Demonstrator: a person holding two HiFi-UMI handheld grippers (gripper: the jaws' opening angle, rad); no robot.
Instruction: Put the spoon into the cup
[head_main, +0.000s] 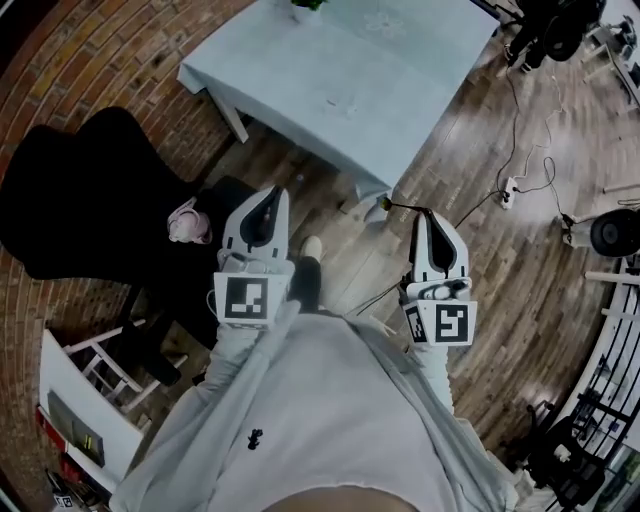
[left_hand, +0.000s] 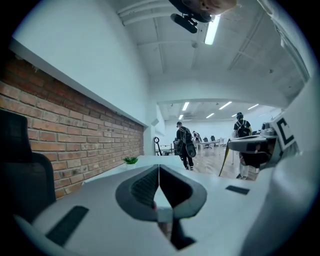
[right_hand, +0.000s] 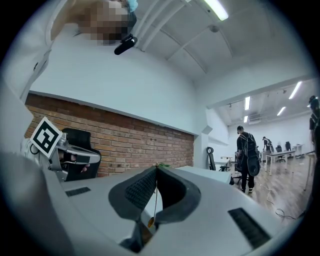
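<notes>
I stand a short way back from the table (head_main: 340, 70), with both grippers held level in front of my body. My right gripper (head_main: 422, 215) is shut on a thin spoon (right_hand: 155, 197). Its slim handle runs up between the closed jaws, and its small golden bowl hangs low by the jaw roots. In the head view the spoon (head_main: 403, 207) shows as a dark sliver sticking out to the left of the fingertips. The left gripper (head_main: 275, 192) is shut, its tips meeting (left_hand: 159, 167) with nothing between them. I cannot make out a cup.
A small green plant (left_hand: 131, 160) stands at the table's far end. A black office chair (head_main: 90, 190) sits to the left by the brick wall. Cables and a power strip (head_main: 510, 190) lie on the wooden floor at right. A person (left_hand: 184, 145) stands far off.
</notes>
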